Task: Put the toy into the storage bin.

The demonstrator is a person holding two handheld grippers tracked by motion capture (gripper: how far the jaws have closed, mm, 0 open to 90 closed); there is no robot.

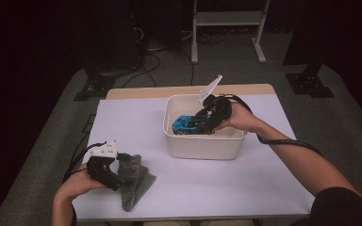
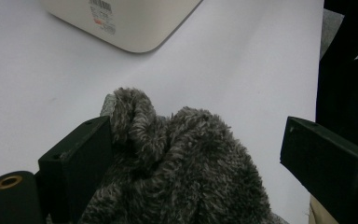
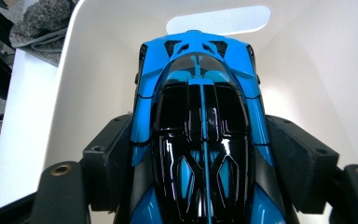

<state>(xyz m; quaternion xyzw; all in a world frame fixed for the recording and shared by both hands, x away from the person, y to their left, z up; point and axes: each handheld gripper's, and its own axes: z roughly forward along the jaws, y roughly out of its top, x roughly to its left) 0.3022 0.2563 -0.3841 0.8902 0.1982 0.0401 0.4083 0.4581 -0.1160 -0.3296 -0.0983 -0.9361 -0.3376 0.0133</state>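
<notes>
The person's right forearm reaches in from the lower right across the bench [image 1: 245,183], wrist bent so the hand [image 1: 239,117] angles down and leftward into the white tub [image 1: 202,146]. The right tool [image 1: 206,118] in that hand is clamped on the blue toy car [image 1: 191,124]: in the right gripper view both black pads sit flat against the car's [image 3: 200,135] flanks, jaws spread wide to take its body, its blue nose pointing away toward the tub's far wall and the oval handle slot. The car is inside the tub [image 3: 98,79], above its floor; whether its wheels touch the bottom I cannot tell. A cable loops from the tool back along the forearm.

The left hand [image 1: 78,181] lies low at the near left corner of the bench, forearm coming straight up from the bottom edge. Its left tool [image 1: 118,172] points rightward at the grey fluffy cloth [image 1: 134,181], which lies bunched on the bench well apart from the tub. In the left gripper view the jaws stand wide apart; the cloth [image 2: 182,163] is heaped between them, brushing the left pad, clear of the right one, so nothing is gripped.

Count: one car, one tub, one cloth, two tools, two hands
</notes>
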